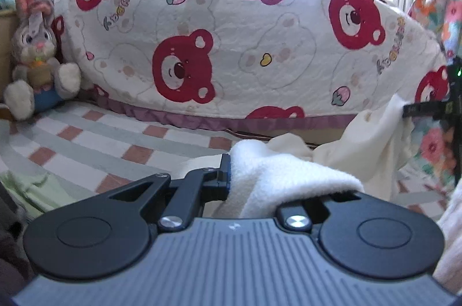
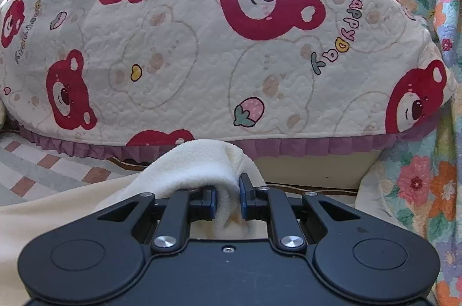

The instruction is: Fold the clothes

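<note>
A cream fleece garment (image 1: pixel 288 176) lies over the checked bed sheet (image 1: pixel 86 138). My left gripper (image 1: pixel 242 176) is shut on a thick fold of it; the cloth drapes over and hides the right finger. In the right wrist view the same cream garment (image 2: pixel 196 164) bunches up between the fingers of my right gripper (image 2: pixel 226 196), which is shut on it. The rest of the garment (image 2: pixel 57 207) spreads flat to the left. The right gripper also shows at the right edge of the left wrist view (image 1: pixel 433 106), pinching the cloth.
A large quilt with red bear prints (image 1: pixel 231 31) is heaped behind, its purple frill (image 2: pixel 288 147) close ahead. A plush rabbit (image 1: pixel 37 52) sits at the left. A floral quilt (image 2: pixel 418 161) hangs at the right. A bright window is behind.
</note>
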The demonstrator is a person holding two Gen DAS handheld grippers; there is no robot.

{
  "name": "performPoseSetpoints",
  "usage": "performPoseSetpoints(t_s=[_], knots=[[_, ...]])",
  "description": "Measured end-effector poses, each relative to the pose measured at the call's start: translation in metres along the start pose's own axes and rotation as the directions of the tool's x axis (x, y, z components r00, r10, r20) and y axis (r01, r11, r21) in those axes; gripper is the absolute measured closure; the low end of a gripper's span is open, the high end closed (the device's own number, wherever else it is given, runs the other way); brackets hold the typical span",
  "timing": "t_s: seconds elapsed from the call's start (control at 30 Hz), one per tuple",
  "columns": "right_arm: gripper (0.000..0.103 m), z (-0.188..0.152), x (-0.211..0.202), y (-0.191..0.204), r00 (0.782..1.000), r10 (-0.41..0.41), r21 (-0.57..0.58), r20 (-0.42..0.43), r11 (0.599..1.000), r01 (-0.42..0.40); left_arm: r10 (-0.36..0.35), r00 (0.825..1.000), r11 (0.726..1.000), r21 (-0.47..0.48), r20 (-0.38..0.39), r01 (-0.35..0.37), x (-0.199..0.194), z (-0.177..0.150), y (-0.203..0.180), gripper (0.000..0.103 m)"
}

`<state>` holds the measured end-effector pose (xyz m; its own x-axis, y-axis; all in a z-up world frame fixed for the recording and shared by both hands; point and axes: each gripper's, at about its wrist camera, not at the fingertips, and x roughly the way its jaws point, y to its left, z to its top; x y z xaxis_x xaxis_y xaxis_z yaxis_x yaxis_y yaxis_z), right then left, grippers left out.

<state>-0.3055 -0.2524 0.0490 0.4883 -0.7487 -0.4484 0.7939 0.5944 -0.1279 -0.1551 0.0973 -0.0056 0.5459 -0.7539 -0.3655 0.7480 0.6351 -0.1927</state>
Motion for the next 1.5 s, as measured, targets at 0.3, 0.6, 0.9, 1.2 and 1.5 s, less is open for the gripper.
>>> performPoseSetpoints(t_s=[0.3,0.6,0.9,1.2,1.5], knots=[[0.086,0.007,-0.001,0.02,0.999,-0.041,-0.042,-0.013,0.998,0.04,-0.031,0.999,0.992,-0.123,-0.03,0.027,0.01,-0.013,0.032,0.099],[0.087,0.012,-0.013,0.026,0.997,-0.073,-0.061,0.013,0.995,0.074,-0.033,0.999,0.992,-0.12,-0.023,0.03,0.007,-0.016,0.033,0.099],[0.089,0.04,-0.055,0.003,0.979,-0.056,-0.019,0.198,0.998,0.061,-0.027,1.0,0.994,-0.106,0.008,0.027,0.003,0.004,0.033,0.099],[0.09,0.044,-0.047,-0.025,0.984,0.061,-0.107,0.168,0.993,-0.043,0.015,0.999,0.999,-0.041,0.032,-0.013,0.019,0.032,0.023,0.099],[0.09,0.041,-0.041,-0.047,0.962,0.154,-0.098,0.226,0.986,-0.135,0.048,0.998,0.999,-0.003,0.031,-0.047,0.035,0.055,0.012,0.099]])
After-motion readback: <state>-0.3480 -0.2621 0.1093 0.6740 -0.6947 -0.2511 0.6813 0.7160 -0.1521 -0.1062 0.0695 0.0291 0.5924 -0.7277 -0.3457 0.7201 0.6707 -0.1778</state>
